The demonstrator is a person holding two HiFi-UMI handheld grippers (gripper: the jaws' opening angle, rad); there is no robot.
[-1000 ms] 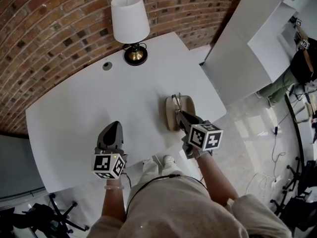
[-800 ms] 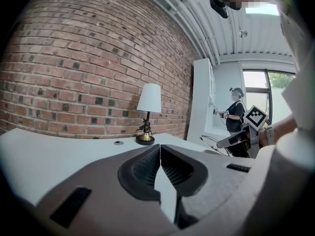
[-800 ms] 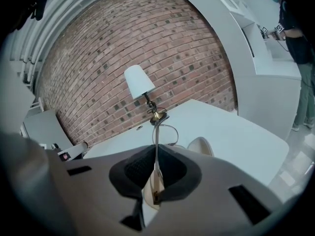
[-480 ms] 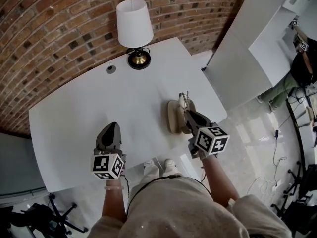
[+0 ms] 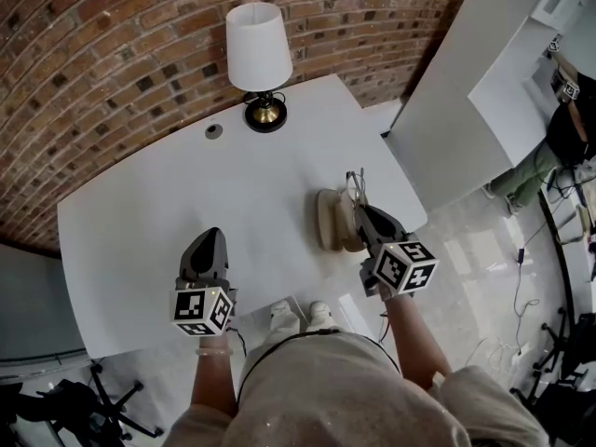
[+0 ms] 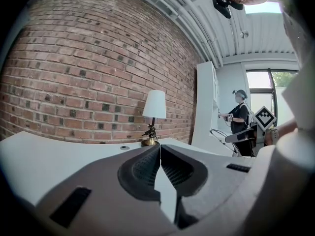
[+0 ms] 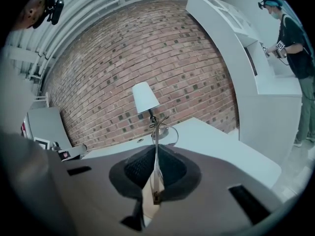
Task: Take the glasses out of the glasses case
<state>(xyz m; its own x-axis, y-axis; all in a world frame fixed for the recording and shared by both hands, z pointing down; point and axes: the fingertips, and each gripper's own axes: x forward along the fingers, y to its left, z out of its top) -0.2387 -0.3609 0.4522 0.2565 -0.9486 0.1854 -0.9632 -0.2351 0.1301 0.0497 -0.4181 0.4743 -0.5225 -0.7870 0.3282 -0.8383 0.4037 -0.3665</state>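
Two tongs: your right gripper [image 5: 361, 210] pinches the glasses [image 5: 354, 183] by a temple over the glasses case [image 5: 326, 222], right of centre; your left gripper [image 5: 212, 237], lower left, is pressed together.

Wire-rimmed glasses [image 7: 156, 154] aloft, beige case [image 5: 328, 220] open below

Left gripper [image 5: 210, 242] jaws together, right gripper [image 5: 363, 212] clamped on glasses [image 7: 157, 140]
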